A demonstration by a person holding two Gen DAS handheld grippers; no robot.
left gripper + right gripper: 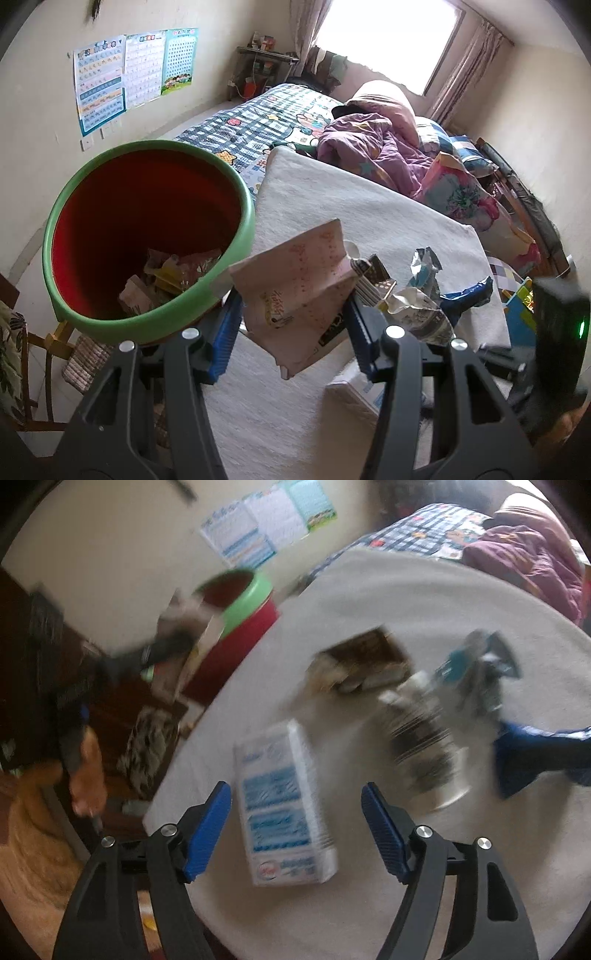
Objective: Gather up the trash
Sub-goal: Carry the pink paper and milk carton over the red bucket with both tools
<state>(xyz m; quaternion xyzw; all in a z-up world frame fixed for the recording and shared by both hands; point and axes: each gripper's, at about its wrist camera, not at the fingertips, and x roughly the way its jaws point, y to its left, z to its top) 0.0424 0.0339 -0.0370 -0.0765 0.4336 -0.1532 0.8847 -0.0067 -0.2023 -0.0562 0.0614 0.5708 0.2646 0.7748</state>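
**One wrapper held beside the bin, five pieces on the cloth**

The left gripper [293, 325] pinches one pink wrapper [295, 291] between its blue pads, just right of the bin [147, 236]. The bin is red inside with a green rim, and several crumpled wrappers lie at its bottom.

The right gripper [297, 830] hangs with its fingers spread, nothing between the pads; a white carton [284, 805] with blue print lies flat on the cloth just beyond them. Motion blur smears this view.

Besides the carton, four more pieces lie on the white cloth [332, 206]: one brown pack [362, 661], one striped bag [421, 738], one crumpled foil wrapper [476, 668] and one blue wrapper [532, 753]. They sit close together, right of and beyond the carton.

The cloth covers a flat surface at the foot of a bed [266, 118] with a checked cartoon sheet and a heap of purple bedding. Three charts [136, 70] hang on the cream wall, and one bright window [388, 37] has curtains at both sides.
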